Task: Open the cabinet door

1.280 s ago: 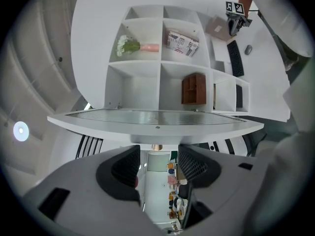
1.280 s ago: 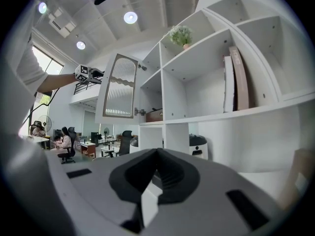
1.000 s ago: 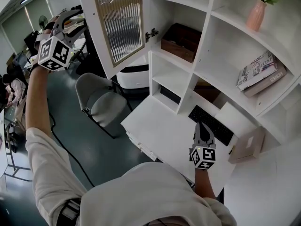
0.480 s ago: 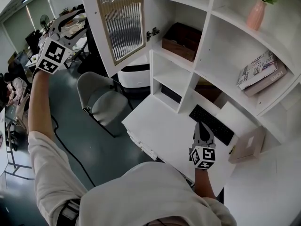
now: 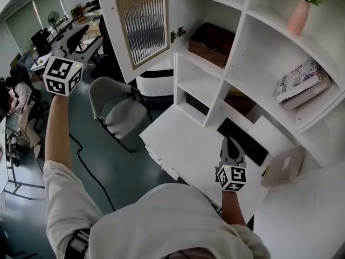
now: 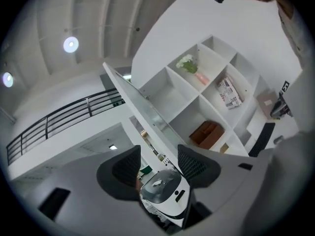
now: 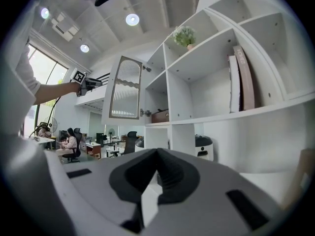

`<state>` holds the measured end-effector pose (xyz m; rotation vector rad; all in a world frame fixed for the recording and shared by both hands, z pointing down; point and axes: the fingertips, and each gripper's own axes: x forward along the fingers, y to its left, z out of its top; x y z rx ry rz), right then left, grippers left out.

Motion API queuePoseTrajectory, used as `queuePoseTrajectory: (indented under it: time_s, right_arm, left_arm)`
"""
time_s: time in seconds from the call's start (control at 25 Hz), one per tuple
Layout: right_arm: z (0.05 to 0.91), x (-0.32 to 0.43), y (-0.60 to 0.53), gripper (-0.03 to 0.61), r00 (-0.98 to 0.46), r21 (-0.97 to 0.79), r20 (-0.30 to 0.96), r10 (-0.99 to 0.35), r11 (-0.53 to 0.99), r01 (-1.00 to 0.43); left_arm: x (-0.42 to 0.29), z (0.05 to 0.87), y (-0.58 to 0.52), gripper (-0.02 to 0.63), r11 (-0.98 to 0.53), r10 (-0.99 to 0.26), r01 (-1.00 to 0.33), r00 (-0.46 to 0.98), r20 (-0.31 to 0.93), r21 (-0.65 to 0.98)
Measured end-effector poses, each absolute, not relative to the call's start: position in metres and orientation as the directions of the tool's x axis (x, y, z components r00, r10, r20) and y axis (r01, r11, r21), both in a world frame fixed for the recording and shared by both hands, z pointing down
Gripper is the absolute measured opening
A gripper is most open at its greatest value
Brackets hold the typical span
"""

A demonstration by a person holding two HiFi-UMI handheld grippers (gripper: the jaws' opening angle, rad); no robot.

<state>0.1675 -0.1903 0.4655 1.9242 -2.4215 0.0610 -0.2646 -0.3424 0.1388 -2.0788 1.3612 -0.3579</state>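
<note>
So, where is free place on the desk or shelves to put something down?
The desk is bare left of the keyboard. The cubby under the brown box looks empty. Crowded on the right: keyboard, right gripper, tan box.

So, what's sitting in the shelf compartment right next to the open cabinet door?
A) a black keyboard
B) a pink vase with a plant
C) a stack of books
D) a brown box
D: in the head view, a brown box sits in the compartment directly beside the swung-open cabinet door.
</note>
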Motion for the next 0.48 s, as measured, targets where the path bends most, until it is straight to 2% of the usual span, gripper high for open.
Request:
queuePoseTrajectory:
  time_s: [0.48]
  right_arm:
    - [0.449,0.153,-0.203,0.003,-0.260,0.030,0.035,-0.965,0.261,-0.965]
  left_arm:
    - [-0.276,0.196,-0.331,0.238,-0.307,-0.916,-0.875,0.378,-0.132,-0.374]
